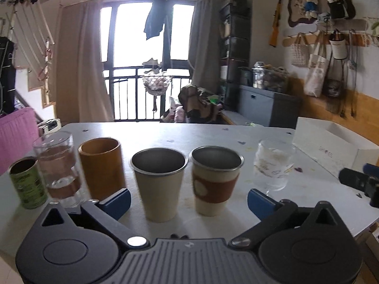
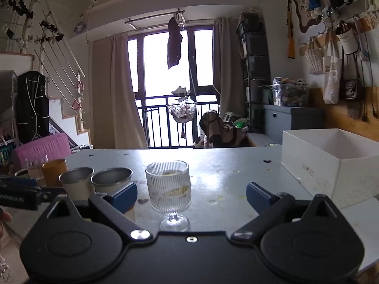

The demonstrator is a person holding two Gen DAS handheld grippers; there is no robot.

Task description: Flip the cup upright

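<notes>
A: What stands on the tabletop (image 1: 213,132)?

B: A row of six vessels, all upright with mouths up. From the left in the left wrist view: a green can (image 1: 28,183), a clear tumbler (image 1: 58,168), an orange cup (image 1: 101,168), a plain steel-rimmed cup (image 1: 160,184), a second steel-rimmed cup with a brown sleeve (image 1: 215,181), and a ribbed stemmed glass (image 1: 272,165) standing a little apart on the right.

A: And the left gripper (image 1: 189,201)?

B: Its blue fingers (image 1: 116,202) are spread wide and hold nothing. The two steel-rimmed cups stand between and just beyond them.

A: The right gripper (image 2: 191,195)?

B: Also spread wide, empty. The stemmed glass (image 2: 169,187) sits between its fingers (image 2: 258,196), closer to the left one, touching neither as far as I can tell.

A: Anything else nearby?

B: An open white box (image 2: 315,165) rests on the right side of the tabletop, well apart from the glass. The right gripper also shows at the right edge of the left view.
</notes>
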